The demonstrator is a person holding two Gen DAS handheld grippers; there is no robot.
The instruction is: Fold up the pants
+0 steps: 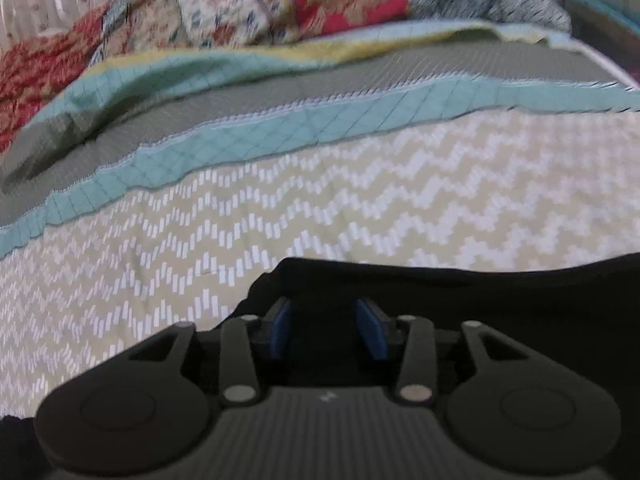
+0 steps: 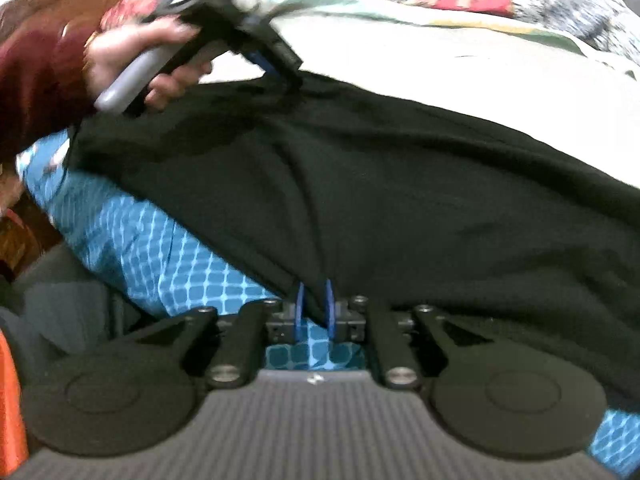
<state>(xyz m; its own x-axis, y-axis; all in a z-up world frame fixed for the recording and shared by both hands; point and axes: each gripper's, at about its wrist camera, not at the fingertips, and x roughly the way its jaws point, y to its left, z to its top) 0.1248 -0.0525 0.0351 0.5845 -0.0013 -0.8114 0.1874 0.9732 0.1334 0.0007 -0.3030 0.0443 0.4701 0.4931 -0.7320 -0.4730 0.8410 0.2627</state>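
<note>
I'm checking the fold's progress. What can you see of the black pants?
The black pants look like soft, matte knit, creased and spread over the zigzag bedcover. The near edge is pinched in the right gripper; the left gripper is at the far edge, its grip unclear.

Both fisheye views: soft, even indoor light, no hard shadows, no glare. Strong barrel distortion; dark vignette at the corners. Left wrist view: floral quilt (image 1: 248,12) behind the zigzag bedspread (image 1: 360,200) is smeared by motion blur. Right wrist view: hand (image 2: 136,64) and sleeve (image 2: 36,80) blurred. Black pants (image 2: 360,184) read nearly featureless, folds barely visible. Overall soft focus, compression noise.
</note>
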